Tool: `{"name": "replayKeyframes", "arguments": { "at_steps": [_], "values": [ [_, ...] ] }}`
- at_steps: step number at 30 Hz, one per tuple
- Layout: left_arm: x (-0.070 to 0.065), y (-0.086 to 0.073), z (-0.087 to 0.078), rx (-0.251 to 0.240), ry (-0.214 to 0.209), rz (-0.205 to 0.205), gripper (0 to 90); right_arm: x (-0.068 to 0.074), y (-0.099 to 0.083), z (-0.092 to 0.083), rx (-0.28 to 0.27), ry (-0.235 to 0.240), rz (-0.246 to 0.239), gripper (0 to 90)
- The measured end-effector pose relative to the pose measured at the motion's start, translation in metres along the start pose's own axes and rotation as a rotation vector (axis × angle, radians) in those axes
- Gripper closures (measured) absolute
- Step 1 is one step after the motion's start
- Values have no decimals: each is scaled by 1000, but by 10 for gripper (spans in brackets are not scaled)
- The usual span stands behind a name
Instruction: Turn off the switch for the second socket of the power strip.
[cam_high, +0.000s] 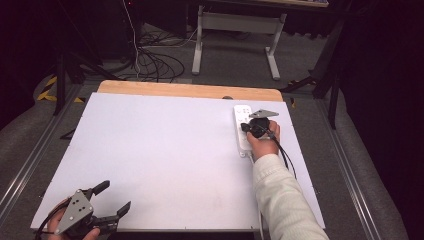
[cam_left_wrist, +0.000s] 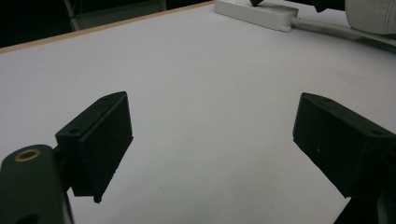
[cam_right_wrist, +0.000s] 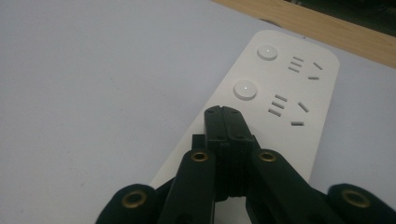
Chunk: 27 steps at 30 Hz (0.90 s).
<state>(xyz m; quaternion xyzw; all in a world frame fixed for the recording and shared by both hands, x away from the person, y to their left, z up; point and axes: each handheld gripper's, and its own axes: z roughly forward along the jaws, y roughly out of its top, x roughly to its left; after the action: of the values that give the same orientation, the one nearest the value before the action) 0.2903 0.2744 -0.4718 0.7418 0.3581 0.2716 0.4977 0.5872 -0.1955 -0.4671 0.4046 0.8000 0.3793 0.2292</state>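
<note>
Right hand-held gripper closed over power strip; left open.

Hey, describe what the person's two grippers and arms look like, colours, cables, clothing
Both grippers are black with two blocky jaws. The left gripper and the right gripper each carry a grey three-cornered plate and trail a black cable. Brass-coloured rivets mark the linkage. The right arm wears a cream knit sleeve.
</note>
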Motion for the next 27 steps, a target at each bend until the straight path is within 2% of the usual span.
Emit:
{"name": "replayKeyframes", "arguments": {
  "at_steps": [6, 11, 16, 20, 23, 27],
  "values": [
    [0, 0, 0, -1, 2, -4, 126, 2, 0, 0, 5, -4, 0, 900],
    [0, 0, 0, -1, -1, -6, 125, 1, -2, 0, -13, 3, 12, 900],
    [0, 0, 0, -3, 0, -16, 125, 2, 0, -1, 4, -11, -2, 900],
    [2, 0, 1, 0, 0, -4, 125, 4, 2, -3, -1, -34, -13, 900],
    [1, 1, 2, 1, -1, -7, 125, 6, 4, -6, 19, -51, -46, 900],
    [1, 1, 2, 0, -2, -10, 125, 8, 7, -12, -22, -35, -35, 900]
  ]
}}
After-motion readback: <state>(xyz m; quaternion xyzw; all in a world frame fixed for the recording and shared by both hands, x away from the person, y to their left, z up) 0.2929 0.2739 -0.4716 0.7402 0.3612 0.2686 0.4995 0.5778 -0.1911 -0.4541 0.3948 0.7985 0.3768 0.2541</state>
